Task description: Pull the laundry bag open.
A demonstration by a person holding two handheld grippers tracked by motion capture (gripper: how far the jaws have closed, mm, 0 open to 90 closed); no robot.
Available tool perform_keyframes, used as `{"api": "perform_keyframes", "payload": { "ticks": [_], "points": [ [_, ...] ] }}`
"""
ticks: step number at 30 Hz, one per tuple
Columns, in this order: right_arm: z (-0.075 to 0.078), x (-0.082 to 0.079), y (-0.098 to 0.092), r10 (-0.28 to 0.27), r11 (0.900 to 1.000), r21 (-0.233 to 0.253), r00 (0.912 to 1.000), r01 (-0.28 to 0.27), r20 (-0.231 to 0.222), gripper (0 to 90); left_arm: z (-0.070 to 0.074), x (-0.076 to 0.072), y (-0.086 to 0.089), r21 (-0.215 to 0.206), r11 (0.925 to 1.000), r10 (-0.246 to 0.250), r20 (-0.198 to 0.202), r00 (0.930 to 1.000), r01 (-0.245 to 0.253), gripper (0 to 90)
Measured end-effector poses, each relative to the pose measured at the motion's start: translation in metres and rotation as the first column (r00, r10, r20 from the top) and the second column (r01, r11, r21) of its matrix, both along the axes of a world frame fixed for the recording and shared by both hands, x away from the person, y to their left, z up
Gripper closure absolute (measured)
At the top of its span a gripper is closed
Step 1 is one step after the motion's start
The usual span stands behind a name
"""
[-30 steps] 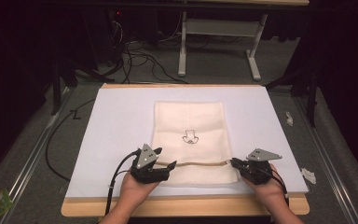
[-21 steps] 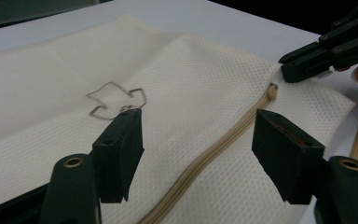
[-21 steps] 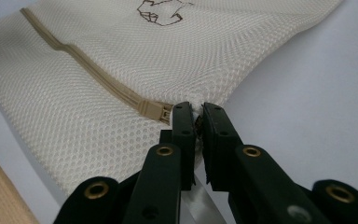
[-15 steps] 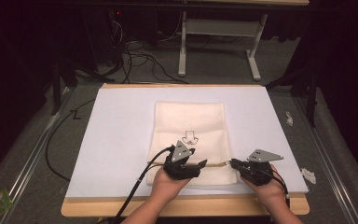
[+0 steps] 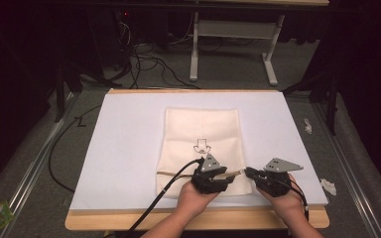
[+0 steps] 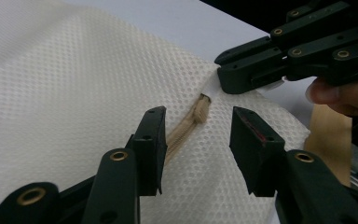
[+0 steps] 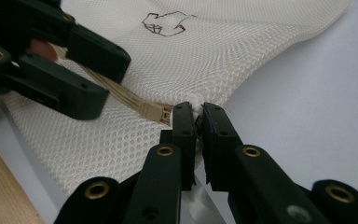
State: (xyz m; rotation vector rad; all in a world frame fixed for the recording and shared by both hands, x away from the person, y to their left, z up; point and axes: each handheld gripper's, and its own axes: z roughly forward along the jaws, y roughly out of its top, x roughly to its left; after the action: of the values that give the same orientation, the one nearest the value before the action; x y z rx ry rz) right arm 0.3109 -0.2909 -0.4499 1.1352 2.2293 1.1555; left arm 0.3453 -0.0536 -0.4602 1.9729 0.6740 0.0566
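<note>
In the high view, a cream mesh bag (image 5: 202,148) lies flat in the middle of a white board (image 5: 124,144), its lower edge near the bottom of the frame. The left gripper (image 5: 212,179) sits on the bag's lower right part, and the right gripper (image 5: 250,173) is at the bag's lower right corner, just beside the left one. A tan zipper (image 5: 176,172) runs across the bag low down, toward both grippers. A small dark arrow-shaped print (image 5: 202,147) marks the bag at the centre. A black cable (image 5: 163,198) trails from the left gripper to the bottom left. The board rests on a wooden table (image 5: 129,225); beyond it, at the top of the frame, stand white table legs (image 5: 194,44) and loose cords (image 5: 144,54) on a grey floor in a dark room. Scraps of white paper (image 5: 329,186) lie at the right.

In the left gripper view, the left gripper (image 6: 198,133) has its jaws spread apart, gripping nothing. The mesh bag (image 6: 74,84) lies under them, and the zipper's end (image 6: 200,108) shows in the gap between them, a little beyond the tips. At the upper right the right gripper (image 6: 242,74) pinches the bag's edge.

In the right gripper view, the right gripper (image 7: 199,119) has its jaws clenched on the bag's corner at the centre of the frame. The zipper's pull end (image 7: 154,112) lies just left of the tips. The left gripper (image 7: 98,70), its jaws apart, hovers over the zipper at the upper left. The bag (image 7: 223,51) spreads upward, with the print (image 7: 164,23) near the top.
</note>
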Motion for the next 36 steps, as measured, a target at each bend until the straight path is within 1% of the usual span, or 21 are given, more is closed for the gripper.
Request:
{"api": "perform_keyframes", "payload": {
  "ticks": [1,3,6,7,9,12,13,16,17,18,19,21,25,26,27,33,36],
  "points": [
    [0.002,-0.001,0.001,0.006,1.0,-0.001,1.0,-0.006,0.007,85.7,-0.003,0.0,-0.003,-0.004,0.9999,-0.011,-0.03,0.9995,0.01,56.8],
    [0.003,-0.003,0.002,0.007,1.0,0.006,0.9998,-0.008,0.016,85.7,-0.005,0.0,-0.004,0.004,0.9999,-0.014,-0.036,0.9993,0.014,58.0],
    [0.005,-0.004,0.004,0.016,1.0,0.004,0.9995,-0.016,0.027,86.0,-0.006,0.0,-0.005,0.004,0.9999,-0.013,-0.039,0.9992,0.013,59.7],
    [0.006,-0.004,0.004,0.022,1.0,0.001,0.9992,-0.022,0.034,86.0,-0.007,-0.001,-0.006,-0.006,0.9999,-0.012,-0.043,0.999,0.011,60.5],
    [0.007,-0.005,0.005,0.023,1.0,0.005,0.999,-0.024,0.037,86.0,-0.008,-0.001,-0.006,-0.012,0.9998,-0.013,-0.045,0.9989,0.013,63.1],
    [0.008,-0.006,0.007,0.028,1.0,0.007,0.9986,-0.029,0.045,86.1,-0.011,0.0,-0.006,-0.043,0.999,-0.012,-0.07,0.9974,0.009,69.2],
    [0.008,-0.007,0.008,0.028,1.0,0.005,0.9985,-0.029,0.046,86.1,-0.011,0.0,-0.007,-0.045,0.999,-0.01,-0.069,0.9975,0.007,71.1],
    [0.008,-0.007,0.01,0.037,0.999,0.005,0.9983,-0.037,0.045,86.1,-0.013,-0.003,-0.009,-0.032,0.9995,-0.009,-0.038,0.9993,0.008,77.4],
    [0.009,-0.007,0.011,0.044,0.999,0.009,0.9979,-0.044,0.047,86.1,-0.013,-0.004,-0.009,-0.028,0.9996,-0.01,-0.032,0.9994,0.009,81.4],
    [0.009,-0.008,0.012,0.045,0.999,0.009,0.9979,-0.045,0.047,86.1,-0.014,-0.005,-0.008,-0.024,0.9997,-0.007,-0.018,0.9998,0.007,84.2],
    [0.01,-0.009,0.013,0.047,0.999,0.007,0.9976,-0.047,0.051,86.1,-0.014,-0.005,-0.008,-0.026,0.9996,-0.009,-0.013,0.9999,0.009,86.4],
    [0.01,-0.01,0.013,0.048,0.999,0.006,0.9972,-0.048,0.057,86.1,-0.014,-0.006,-0.007,-0.025,0.9996,-0.01,-0.008,0.9999,0.01,86.9],
    [0.01,-0.01,0.014,0.045,0.999,0.004,0.9973,-0.045,0.057,86.1,-0.014,-0.005,-0.006,-0.031,0.9995,-0.008,-0.031,0.9995,0.007,87.3],
    [0.01,-0.01,0.014,0.046,0.999,0.003,0.9971,-0.046,0.061,86.1,-0.014,-0.005,-0.006,-0.031,0.9995,-0.008,-0.031,0.9995,0.007,87.3],
    [0.01,-0.01,0.014,0.046,0.999,0.003,0.9971,-0.046,0.061,86.1,-0.014,-0.004,-0.005,-0.033,0.9994,-0.013,-0.041,0.9991,0.012,87.3],
    [0.011,-0.01,0.015,0.043,0.999,-0.001,0.997,-0.043,0.065,86.2,-0.012,-0.003,-0.002,-0.033,0.9993,-0.019,-0.049,0.9986,0.018,87.5],
    [0.011,-0.011,0.015,0.037,0.999,0.01,0.9972,-0.038,0.064,86.2,-0.011,-0.002,-0.001,-0.043,0.9989,-0.023,-0.057,0.9981,0.02,87.5]
  ]
}}
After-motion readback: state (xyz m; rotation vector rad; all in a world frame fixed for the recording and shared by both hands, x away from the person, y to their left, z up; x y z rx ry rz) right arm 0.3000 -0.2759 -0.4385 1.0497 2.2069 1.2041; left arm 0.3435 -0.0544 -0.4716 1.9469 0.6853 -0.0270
